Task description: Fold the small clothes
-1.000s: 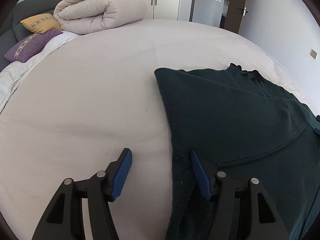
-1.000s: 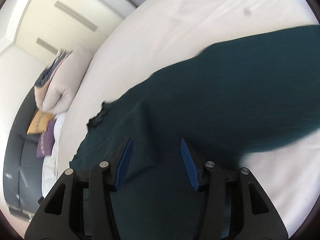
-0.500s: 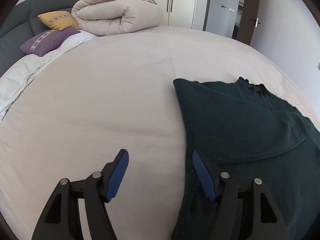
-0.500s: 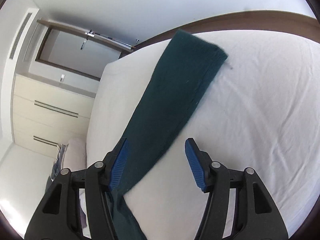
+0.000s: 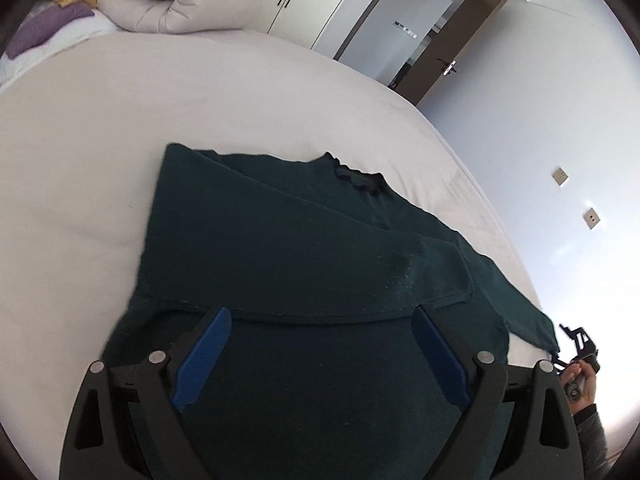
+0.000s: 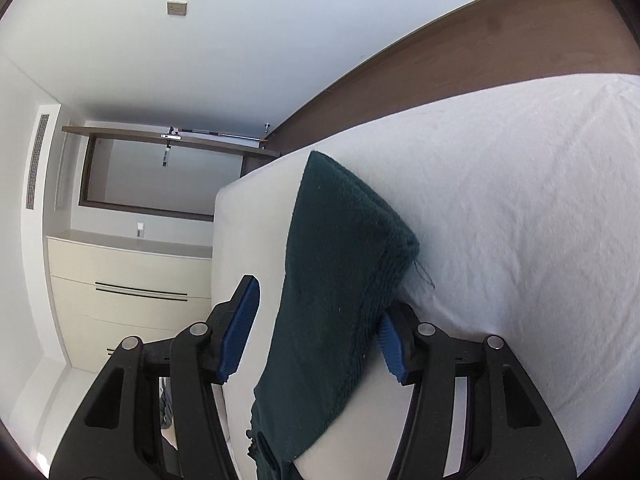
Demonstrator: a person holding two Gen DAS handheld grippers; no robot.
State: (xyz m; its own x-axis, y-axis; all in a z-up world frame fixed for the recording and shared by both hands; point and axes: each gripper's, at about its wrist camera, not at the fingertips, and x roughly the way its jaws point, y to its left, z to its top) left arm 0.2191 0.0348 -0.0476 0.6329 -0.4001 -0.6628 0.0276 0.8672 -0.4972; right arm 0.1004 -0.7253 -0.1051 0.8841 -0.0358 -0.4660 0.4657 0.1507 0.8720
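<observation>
A dark green sweater lies flat on the white bed, its left sleeve folded across the body and its frilled collar at the far edge. My left gripper is open above the sweater's lower body, blue pads wide apart. The right sleeve stretches out over the sheet in the right wrist view. My right gripper is open with the sleeve lying between its pads, close to the cuff end. The right gripper also shows at the sleeve's cuff in the left wrist view.
A rolled beige duvet and purple and yellow pillows sit at the head of the bed. A doorway and cream wardrobes stand beyond. The bed's right edge runs close to the sleeve, with brown floor beyond it.
My left gripper has swung right from the sweater's left edge to over its lower body. My right gripper has moved along the sleeve toward the cuff, which now lies between its pads.
</observation>
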